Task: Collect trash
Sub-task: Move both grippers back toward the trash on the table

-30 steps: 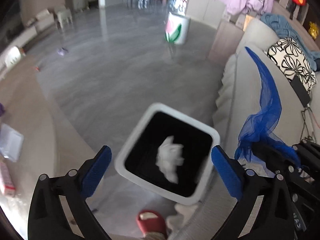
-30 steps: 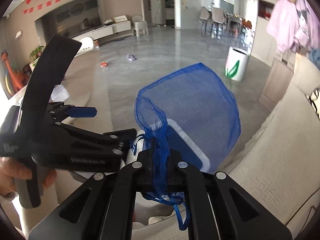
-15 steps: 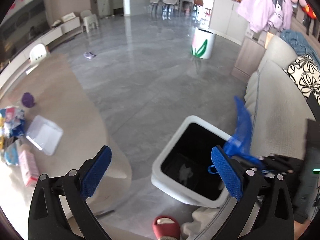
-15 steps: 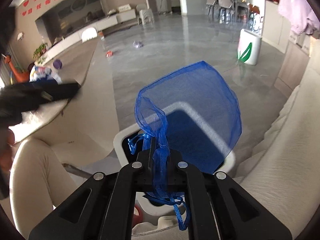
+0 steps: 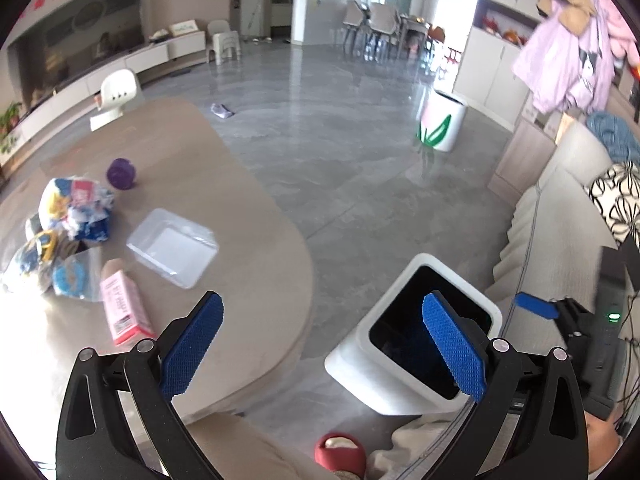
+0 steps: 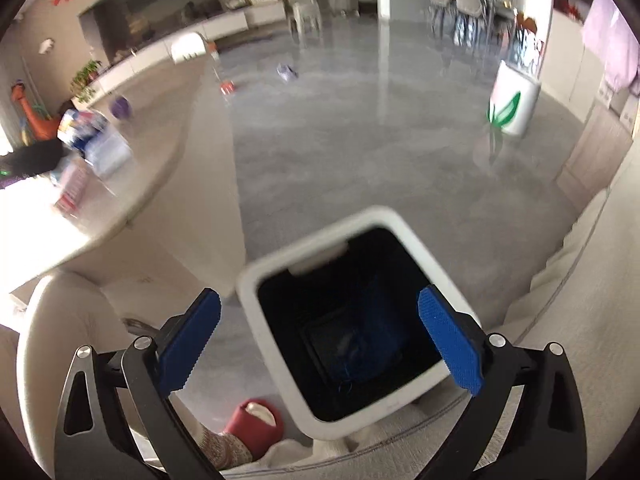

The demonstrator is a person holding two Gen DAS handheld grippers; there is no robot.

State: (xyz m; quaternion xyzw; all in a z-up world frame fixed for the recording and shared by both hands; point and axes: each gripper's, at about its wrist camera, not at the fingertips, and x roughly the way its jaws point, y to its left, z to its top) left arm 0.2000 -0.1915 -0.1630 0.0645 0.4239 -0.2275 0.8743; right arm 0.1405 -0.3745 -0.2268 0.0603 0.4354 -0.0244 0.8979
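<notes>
Trash on table (image 5: 248, 216): pink carton (image 5: 122, 312) light, stiff; I'd pinch its sides. Left gripper (image 5: 320, 350), right gripper (image 6: 318, 340) both agape, empty.

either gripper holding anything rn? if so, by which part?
Nothing held. Left gripper and right gripper are both open and empty; a blue mesh bag lies inside the white square trash bin.

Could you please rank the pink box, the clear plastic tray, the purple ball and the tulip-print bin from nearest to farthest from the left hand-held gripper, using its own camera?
From the left hand-held gripper:
1. Pink box, table edge, left.
2. Clear plastic tray, beyond it.
3. Purple ball, farther back on the table.
4. Tulip-print bin, across the floor, right.
</notes>
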